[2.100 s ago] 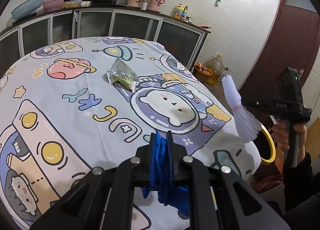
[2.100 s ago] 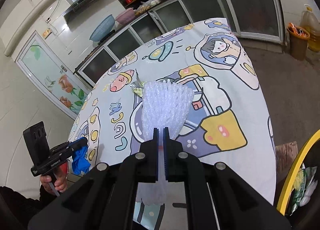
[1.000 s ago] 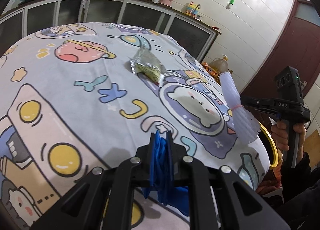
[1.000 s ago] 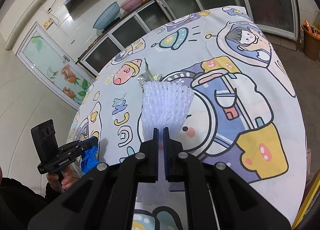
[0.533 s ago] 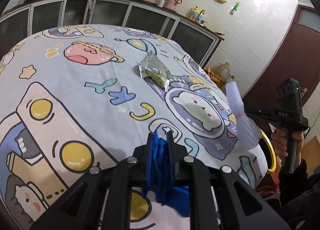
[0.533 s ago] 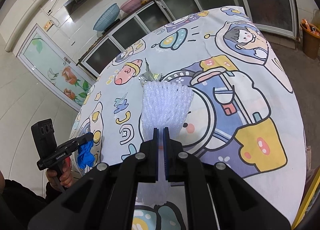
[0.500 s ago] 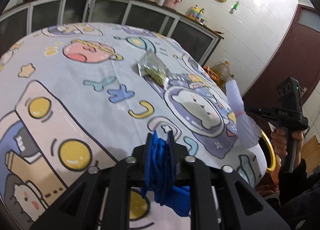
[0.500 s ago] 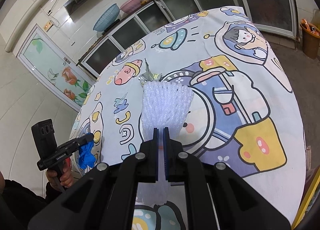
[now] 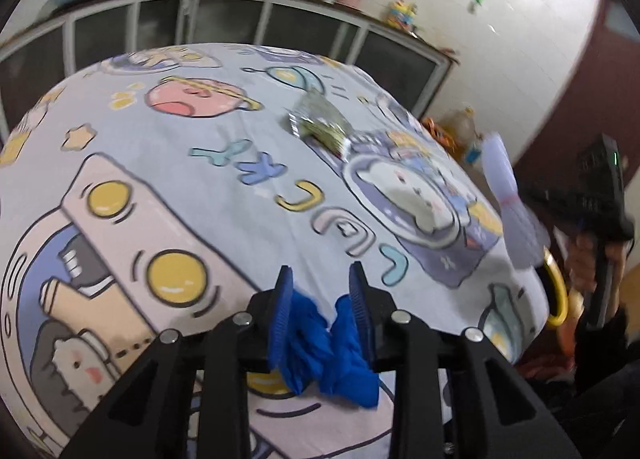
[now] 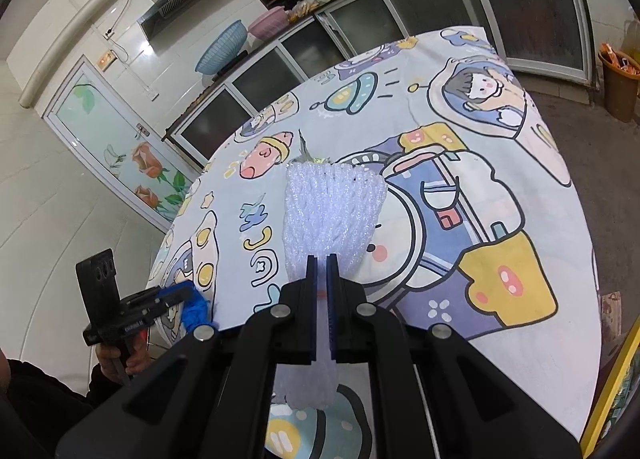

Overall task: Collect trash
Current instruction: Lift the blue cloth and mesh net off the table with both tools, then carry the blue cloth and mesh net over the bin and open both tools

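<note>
- The left tongs (image 9: pixel 320 283), just opening, stood spread; the blue glove (image 9: pixel 328 351) hung loosely between them.
- The right tongs (image 10: pixel 321 271) pinched white foam netting (image 10: pixel 332 207).
- A foil wrapper (image 9: pixel 320 125) lay beyond both, on the tabletop (image 9: pixel 160 147).

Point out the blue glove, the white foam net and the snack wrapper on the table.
blue glove (image 9: pixel 320 343): left wrist view, crumpled middle between the jaws.
white foam net (image 10: pixel 332 207): right wrist view, mesh body ahead of the jaws.
snack wrapper (image 9: pixel 320 125): left wrist view, foil middle.
</note>
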`<state>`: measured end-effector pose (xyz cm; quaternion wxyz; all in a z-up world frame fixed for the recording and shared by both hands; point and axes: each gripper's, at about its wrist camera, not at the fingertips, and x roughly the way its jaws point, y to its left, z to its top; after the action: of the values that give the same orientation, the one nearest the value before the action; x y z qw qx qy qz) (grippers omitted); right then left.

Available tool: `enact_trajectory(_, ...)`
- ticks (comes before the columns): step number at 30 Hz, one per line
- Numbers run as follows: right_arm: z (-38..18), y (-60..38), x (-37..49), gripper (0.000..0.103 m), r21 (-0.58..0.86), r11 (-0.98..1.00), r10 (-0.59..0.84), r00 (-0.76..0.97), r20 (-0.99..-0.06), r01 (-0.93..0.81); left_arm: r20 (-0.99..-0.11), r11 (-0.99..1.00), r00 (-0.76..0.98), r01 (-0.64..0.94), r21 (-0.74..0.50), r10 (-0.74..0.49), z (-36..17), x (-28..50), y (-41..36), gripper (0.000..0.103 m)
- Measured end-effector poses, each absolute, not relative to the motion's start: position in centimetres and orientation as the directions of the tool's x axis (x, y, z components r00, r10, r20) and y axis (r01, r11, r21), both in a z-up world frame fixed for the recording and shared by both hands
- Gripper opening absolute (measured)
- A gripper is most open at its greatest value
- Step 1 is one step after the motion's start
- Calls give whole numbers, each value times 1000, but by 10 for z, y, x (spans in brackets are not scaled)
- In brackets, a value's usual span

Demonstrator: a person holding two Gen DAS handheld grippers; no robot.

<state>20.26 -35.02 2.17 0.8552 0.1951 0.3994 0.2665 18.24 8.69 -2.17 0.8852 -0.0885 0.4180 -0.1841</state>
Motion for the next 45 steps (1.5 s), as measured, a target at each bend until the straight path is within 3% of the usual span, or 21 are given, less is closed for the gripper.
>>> enact_trajectory(1, 23, -351, 201, 5, 548, 780, 613, 541, -575, -302, -705, 915, 584, 238, -325, -402, -20, 183, 92, 14)
enact_trajectory(3, 26, -354, 196, 5, 551, 776, 617, 548, -565, -306, -702, 925, 603, 213, -315, -378, -15, 181, 100, 13)
enact_trajectory(5, 28, -354, 192, 5, 550, 776, 618, 552, -560, -310, -698, 932, 620, 207, -297, -360, -9, 178, 101, 4)
enact_trajectory(8, 32, -358, 185, 5, 550, 773, 620, 561, -549, -317, -707, 925, 597, 243, -291, -380, -4, 173, 95, 5)
enact_trajectory(9, 33, -360, 184, 5, 552, 771, 622, 562, -545, -318, -719, 923, 580, 264, -279, -383, -4, 168, 90, 8)
enact_trajectory(10, 34, -362, 182, 5, 552, 771, 622, 564, -543, -319, -727, 924, 572, 280, -261, -379, -4, 165, 85, 22)
enact_trajectory(11, 35, -364, 180, 5, 550, 772, 620, 568, -541, -319, -738, 929, 570, 293, -227, -360, -4, 160, 80, 45)
enact_trajectory(12, 36, -366, 178, 5, 551, 772, 619, 572, -538, -317, -750, 934, 570, 305, -185, -335, -4, 158, 75, 53)
enact_trajectory(15, 37, -370, 173, 5, 558, 767, 623, 576, -529, -317, -783, 940, 561, 329, -88, -270, -9, 153, 61, 55)
enact_trajectory(19, 40, -371, 165, 5, 554, 764, 627, 583, -517, -330, -810, 941, 517, 316, -121, -277, -21, 162, 61, 55)
enact_trajectory(21, 42, -373, 163, 5, 554, 765, 625, 588, -514, -329, -831, 948, 496, 298, -109, -252, -33, 168, 60, 41)
enact_trajectory(22, 43, -374, 161, 5, 554, 765, 624, 590, -512, -328, -839, 949, 482, 291, -120, -253, -38, 171, 62, 23)
enact_trajectory(25, 44, -377, 158, 5, 554, 766, 621, 597, -508, -327, -837, 952, 479, 267, -147, -264, -39, 174, 67, 6)
enact_trajectory(33, 53, -391, 142, 5, 556, 766, 613, 627, -481, -322, -717, 943, 613, 235, -236, -332, 16, 158, 91, 4)
enact_trajectory(45, 34, -440, 111, 5, 584, 785, 548, 673, -497, -208, -734, 897, 535, 371, -241, -419, 12, 157, 13, 4)
